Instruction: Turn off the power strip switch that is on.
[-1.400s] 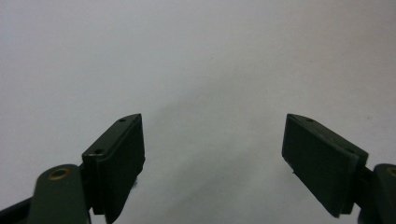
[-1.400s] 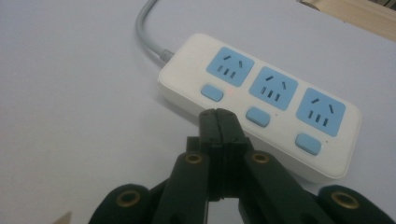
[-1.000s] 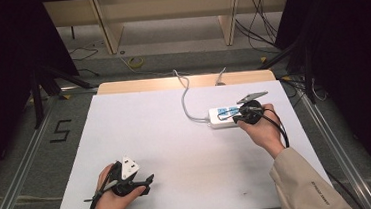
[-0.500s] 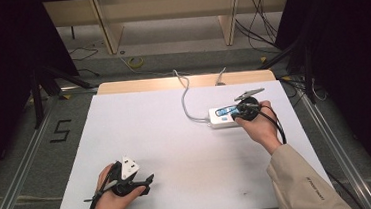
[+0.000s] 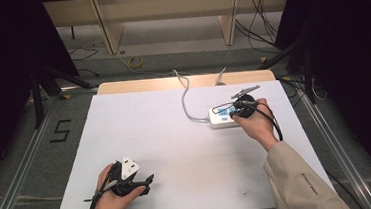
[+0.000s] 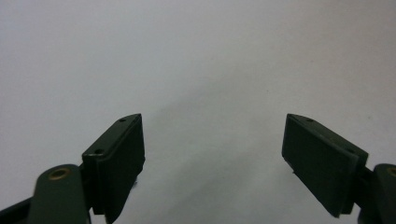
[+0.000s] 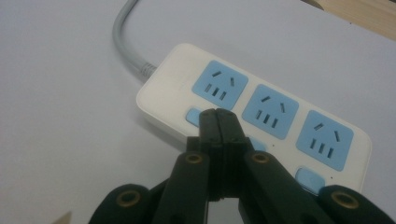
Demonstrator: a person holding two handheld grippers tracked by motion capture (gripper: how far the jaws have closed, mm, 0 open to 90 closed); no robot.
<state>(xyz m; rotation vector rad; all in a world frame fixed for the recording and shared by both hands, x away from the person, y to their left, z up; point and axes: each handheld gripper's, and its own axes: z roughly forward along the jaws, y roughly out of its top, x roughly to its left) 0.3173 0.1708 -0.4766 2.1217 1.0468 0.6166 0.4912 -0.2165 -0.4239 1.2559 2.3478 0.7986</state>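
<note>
Left gripper: it sits low at the near left corner of the table, well apart from everything else. In the left gripper view its jaws stand wide apart with nothing but bare white surface between them. It looks parked out of the way, since nothing lies within its reach.

Table middle: bare white surface; no object lies between the two hands.

Cable: the grey lead runs from the far edge of the table down to the left end of the power strip. That slack curve probably lets the strip lie flat rather than being tugged.

Power strip: white, with three blue sockets in a row and small blue buttons along its near side. It lies flat on the right half of the table, toward the far edge.

Right gripper: its jaws are pressed fully together and grasp nothing. The joined tips rest over the near edge of the strip, at or just above the leftmost blue button; actual contact cannot be told. Closing the jaws gives one narrow, stiff point, which suits pressing a small switch rather than lifting the strip.
</note>
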